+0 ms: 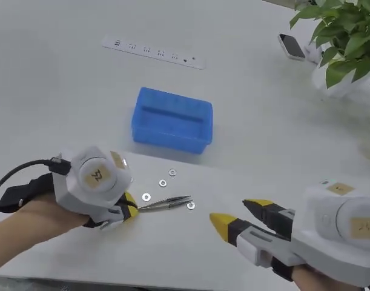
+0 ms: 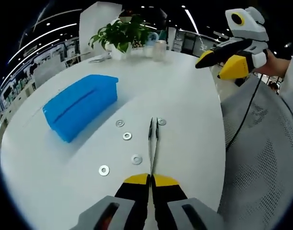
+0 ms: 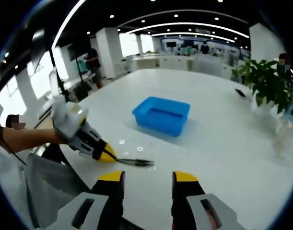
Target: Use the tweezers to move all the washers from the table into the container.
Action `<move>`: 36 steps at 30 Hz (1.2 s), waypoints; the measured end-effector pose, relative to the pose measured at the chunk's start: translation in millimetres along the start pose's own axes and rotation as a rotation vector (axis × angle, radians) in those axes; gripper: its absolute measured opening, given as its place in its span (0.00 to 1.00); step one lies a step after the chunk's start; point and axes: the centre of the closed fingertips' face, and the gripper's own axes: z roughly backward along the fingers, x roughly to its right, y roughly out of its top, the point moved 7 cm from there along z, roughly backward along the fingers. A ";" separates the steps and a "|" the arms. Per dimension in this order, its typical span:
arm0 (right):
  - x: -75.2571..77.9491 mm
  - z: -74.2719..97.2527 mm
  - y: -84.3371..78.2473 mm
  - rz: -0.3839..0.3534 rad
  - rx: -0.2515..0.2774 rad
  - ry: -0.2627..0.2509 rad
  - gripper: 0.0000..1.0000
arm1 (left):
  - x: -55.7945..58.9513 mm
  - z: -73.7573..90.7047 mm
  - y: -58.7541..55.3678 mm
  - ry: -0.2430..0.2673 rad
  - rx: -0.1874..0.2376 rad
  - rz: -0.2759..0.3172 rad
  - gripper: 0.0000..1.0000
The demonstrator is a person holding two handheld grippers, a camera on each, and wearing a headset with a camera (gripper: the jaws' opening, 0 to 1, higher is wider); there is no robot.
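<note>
Open tabletop (image 1: 263, 151) runs from the washers (image 1: 163, 183) to the blue container (image 1: 169, 137).

Tweezers (image 2: 152, 143) rear apparently hidden between left gripper (image 2: 151, 180) jaws.

Five washers (image 2: 127, 136), one pair of tweezers (image 2: 151, 143) and one blue container (image 1: 172, 119) on a white counter (image 1: 263, 151), alongside one power strip (image 1: 153, 52), one phone (image 1: 291, 46), one potted plant (image 1: 342, 36).
</note>
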 end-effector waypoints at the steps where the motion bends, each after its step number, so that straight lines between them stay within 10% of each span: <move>1: -1.2 -0.2 -0.2 0.004 -0.001 0.002 0.36 | 0.0 0.1 0.1 -0.006 -0.007 -0.010 0.00; 21: -40.4 -34.7 -1.3 0.216 -0.055 0.153 0.23 | 36.7 59.3 54.4 0.018 0.170 -0.009 0.00; 36: -62.4 -57.0 -5.2 0.466 -0.118 0.347 0.14 | 63.5 78.4 78.8 -0.051 0.203 -0.213 0.00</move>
